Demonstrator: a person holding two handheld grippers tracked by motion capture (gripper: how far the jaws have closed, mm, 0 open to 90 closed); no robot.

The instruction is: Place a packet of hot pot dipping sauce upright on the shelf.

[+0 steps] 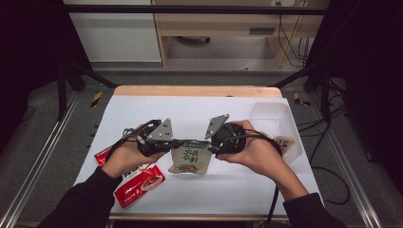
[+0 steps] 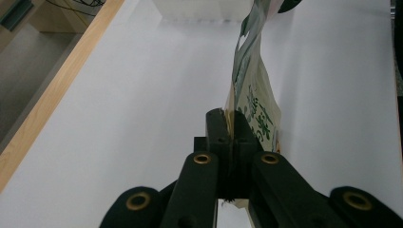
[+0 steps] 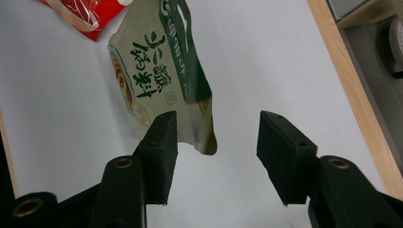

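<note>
While level, left gripper (image 1: 177, 142) pinching pouch (image 1: 191, 159)

One green-and-cream sauce pouch (image 1: 191, 158), two red packets (image 1: 139, 184), and one clear plastic tub (image 1: 277, 121) are on the table.

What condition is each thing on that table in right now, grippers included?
Left gripper: shut on the pouch's edge.
Right gripper: open, the pouch's corner between its jaws, unpressed.
Green-and-cream pouch: sealed, lifted, hanging.
Red packets: lying flat on the table.
Clear plastic box: lidless, one packet inside.
</note>
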